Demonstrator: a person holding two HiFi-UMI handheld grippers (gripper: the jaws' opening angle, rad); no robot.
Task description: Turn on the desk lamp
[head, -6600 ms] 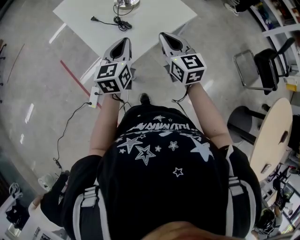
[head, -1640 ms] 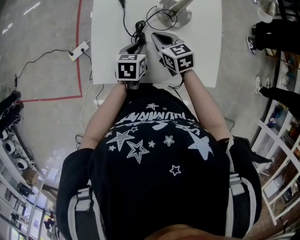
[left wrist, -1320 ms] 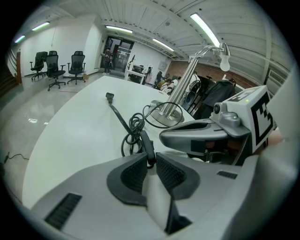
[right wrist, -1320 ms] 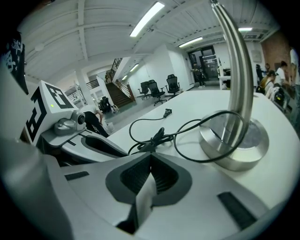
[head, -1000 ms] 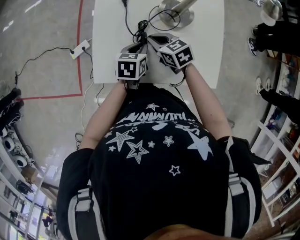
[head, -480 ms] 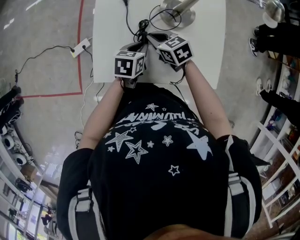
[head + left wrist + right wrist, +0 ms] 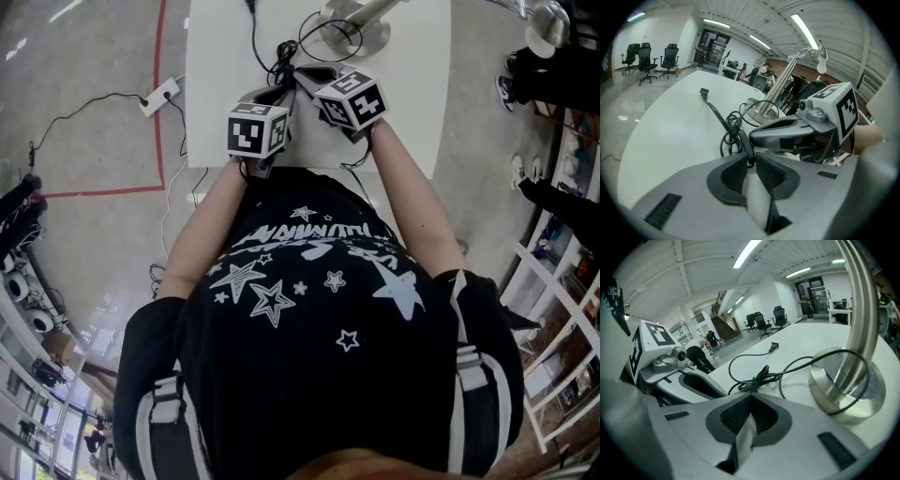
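Over a plain white tabletop [image 7: 403,103], your left gripper [image 7: 749,158] pinches the thin black power cord [image 7: 725,123] at its jaw tips. The jaws stand narrow around a thicker stretch of the cord, probably the inline switch. Your right gripper [image 7: 750,398], jaws pressed together with nothing between them, points at the same tangle of cord just ahead of its tips.

The step in hand looks to be pressing that switch. Hold the left grip firm so the cord cannot roll. Set the right gripper's joined tips squarely on the switch's flat face, not its rounded edge, where a glancing push would likely slide off.

The brushed-metal desk lamp [image 7: 846,390] stands just beyond the right gripper's tips, to their right. Its round polished base sits flat on the table, with a loop of cord lying across it and a slim leaning stem rising from it. Whether its small head is lit cannot be told.
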